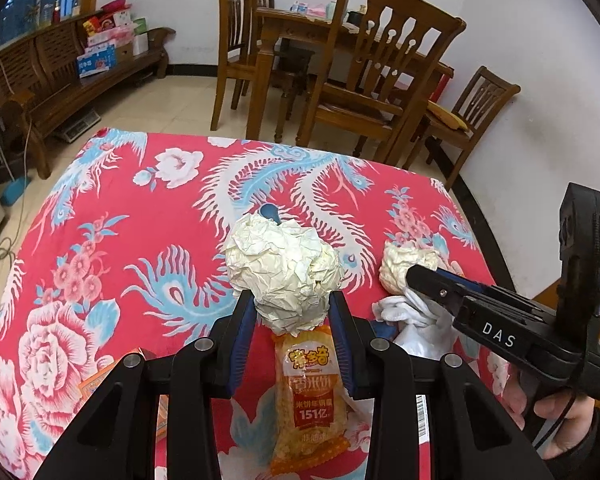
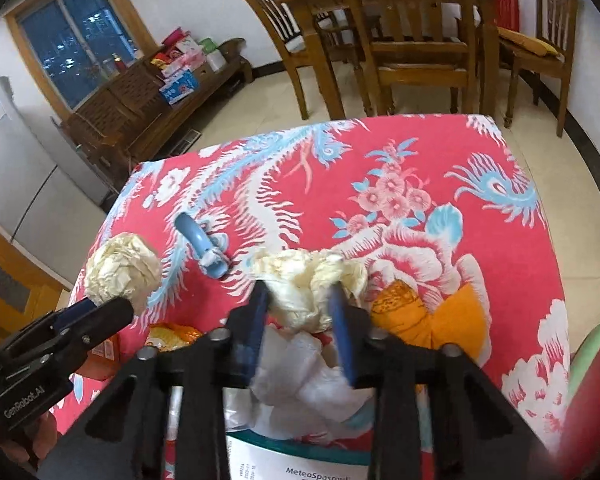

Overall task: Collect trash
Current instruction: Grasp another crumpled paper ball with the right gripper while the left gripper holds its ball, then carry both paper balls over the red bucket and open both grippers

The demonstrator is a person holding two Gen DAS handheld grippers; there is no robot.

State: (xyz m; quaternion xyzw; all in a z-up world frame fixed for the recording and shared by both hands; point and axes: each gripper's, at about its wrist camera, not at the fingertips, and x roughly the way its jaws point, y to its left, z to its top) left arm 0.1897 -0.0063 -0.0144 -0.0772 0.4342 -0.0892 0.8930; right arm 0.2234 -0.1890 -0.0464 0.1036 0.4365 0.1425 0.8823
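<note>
Two crumpled paper balls are in play, one per gripper. The left gripper point(image 1: 292, 300) has its fingers clenched on the bigger paper ball point(image 1: 282, 270), held above the red floral surface point(image 1: 140, 200). The right gripper point(image 2: 300, 300) has its fingers around the smaller paper wad point(image 2: 308, 280), apparently pinching it; it sits low, near the surface. Still lying near: one snack packet point(image 1: 308, 392), one white tissue clump point(image 2: 300, 376), one orange wrapper point(image 2: 432, 320). One blue clip point(image 2: 204, 248) lies farther off, left of the right gripper.
</note>
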